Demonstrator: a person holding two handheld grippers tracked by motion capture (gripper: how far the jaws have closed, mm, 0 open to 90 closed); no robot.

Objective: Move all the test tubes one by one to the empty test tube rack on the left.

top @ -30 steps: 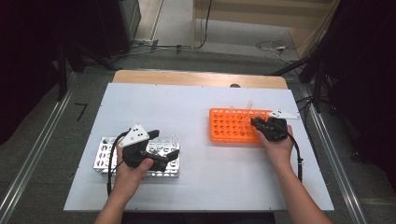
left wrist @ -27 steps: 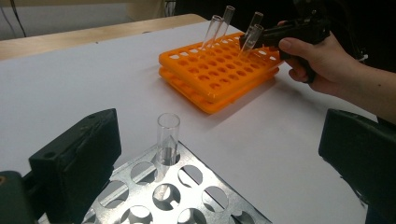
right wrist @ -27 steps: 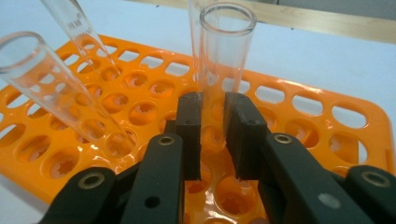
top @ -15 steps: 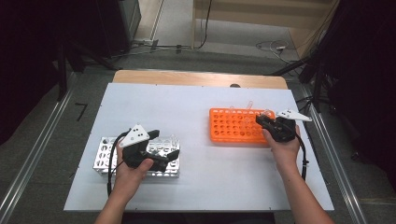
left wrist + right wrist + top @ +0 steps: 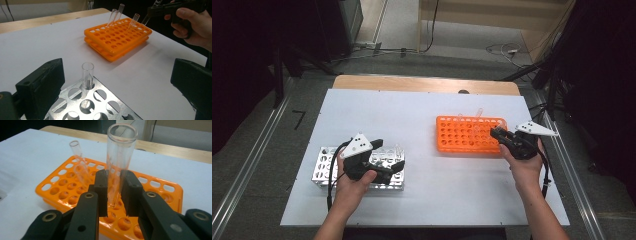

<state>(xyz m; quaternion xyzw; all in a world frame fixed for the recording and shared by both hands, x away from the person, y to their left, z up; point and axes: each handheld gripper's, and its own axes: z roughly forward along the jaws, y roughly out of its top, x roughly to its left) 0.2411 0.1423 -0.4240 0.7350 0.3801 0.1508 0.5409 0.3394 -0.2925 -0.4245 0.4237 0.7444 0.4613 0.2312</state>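
White table [image 5: 432, 120]: work surface, with your two racks well apart on it. Orange rack [image 5: 469, 134], far right: clear tubes stand tilted in its far holes. Metal rack [image 5: 329, 167], near left: one clear tube [image 5: 87, 75] upright in a hole. Your left gripper [image 5: 393, 167] rests over the metal rack, jaws wide, nothing between them. Your right gripper [image 5: 113, 192] is clamped on a clear test tube [image 5: 119, 157], held just above the orange rack's right end
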